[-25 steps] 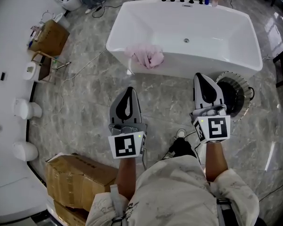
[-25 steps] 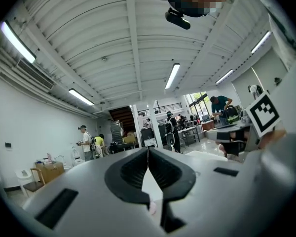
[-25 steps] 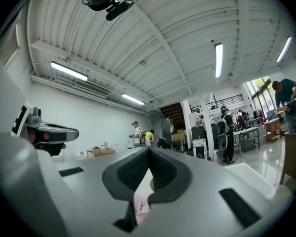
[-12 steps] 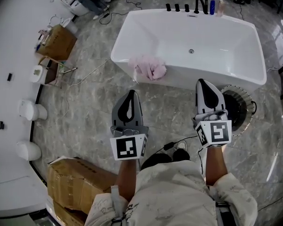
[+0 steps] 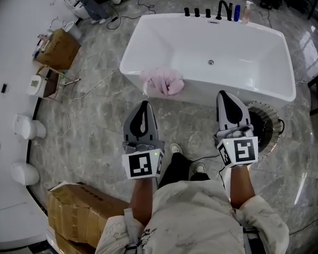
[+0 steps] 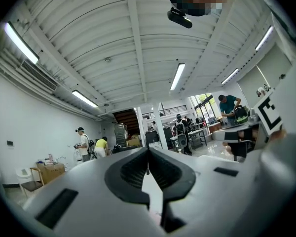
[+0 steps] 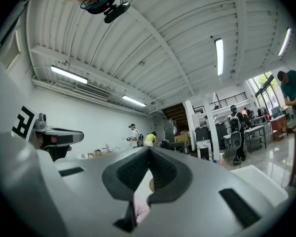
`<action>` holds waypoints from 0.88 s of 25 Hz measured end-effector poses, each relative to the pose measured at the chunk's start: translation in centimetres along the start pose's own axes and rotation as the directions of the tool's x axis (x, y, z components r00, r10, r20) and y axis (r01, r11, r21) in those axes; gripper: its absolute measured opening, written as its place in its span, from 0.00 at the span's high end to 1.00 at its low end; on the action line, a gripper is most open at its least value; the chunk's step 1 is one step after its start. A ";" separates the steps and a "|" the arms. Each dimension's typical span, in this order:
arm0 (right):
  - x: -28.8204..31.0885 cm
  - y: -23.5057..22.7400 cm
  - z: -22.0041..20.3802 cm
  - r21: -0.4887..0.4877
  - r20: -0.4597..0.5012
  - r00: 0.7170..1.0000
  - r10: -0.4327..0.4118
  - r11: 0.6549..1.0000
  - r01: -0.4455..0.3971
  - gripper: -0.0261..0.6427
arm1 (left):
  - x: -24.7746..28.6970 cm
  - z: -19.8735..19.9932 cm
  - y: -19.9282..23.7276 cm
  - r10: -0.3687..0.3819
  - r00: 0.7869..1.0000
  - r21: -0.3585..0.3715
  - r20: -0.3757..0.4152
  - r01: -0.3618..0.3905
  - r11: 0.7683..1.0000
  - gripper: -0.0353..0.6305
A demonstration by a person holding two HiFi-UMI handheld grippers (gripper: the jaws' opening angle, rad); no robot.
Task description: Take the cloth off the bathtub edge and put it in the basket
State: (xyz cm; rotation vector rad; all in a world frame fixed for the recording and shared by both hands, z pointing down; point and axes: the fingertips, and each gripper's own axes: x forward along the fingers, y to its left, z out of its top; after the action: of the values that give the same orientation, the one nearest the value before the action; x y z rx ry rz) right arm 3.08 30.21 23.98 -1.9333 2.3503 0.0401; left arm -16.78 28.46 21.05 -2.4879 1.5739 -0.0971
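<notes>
Noted pink cloth (image 5: pixel 162 82) heaped on the near-left edge of white bathtub (image 5: pixel 199 91), upper centre of head view, partly hanging down the outer wall. Noted round dark basket (image 5: pixel 266 121) on marble floor (image 5: pixel 95 120), right of centre, just below the bathtub's near wall. Left tool (image 5: pixel 143 106) at lower centre, held level: jaws pressed together, nothing between. Right tool (image 5: pixel 226 95) right of centre: jaws likewise together and empty, tip overlapping the bathtub wall, body just left of the basket. Both tools apart from the cloth. Cardboard boxes (image 5: pixel 79 210) at lower left.
</notes>
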 end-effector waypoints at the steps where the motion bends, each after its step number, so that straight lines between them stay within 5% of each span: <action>1: 0.6 0.1 0.2 -0.012 0.003 1.000 -0.002 1.000 0.002 0.98 | 0.5 0.0 0.5 -0.001 1.000 -0.007 0.010 0.001 1.000 0.94; 8: 7.4 2.4 2.2 -0.094 0.027 0.999 0.020 0.995 -0.017 0.98 | 4.0 0.1 6.4 0.036 0.996 -0.067 0.077 -0.031 0.997 0.94; 22: 23.4 9.3 2.1 -0.178 -0.015 0.999 0.034 0.983 -0.036 0.98 | 12.0 -4.3 21.5 0.076 0.994 -0.135 0.077 -0.065 0.989 0.94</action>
State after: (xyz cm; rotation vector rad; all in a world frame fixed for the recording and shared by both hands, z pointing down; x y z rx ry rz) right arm -10.32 9.27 19.30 -1.9724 2.4650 0.2513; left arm -31.35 8.20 20.38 -2.4953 1.6833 0.1218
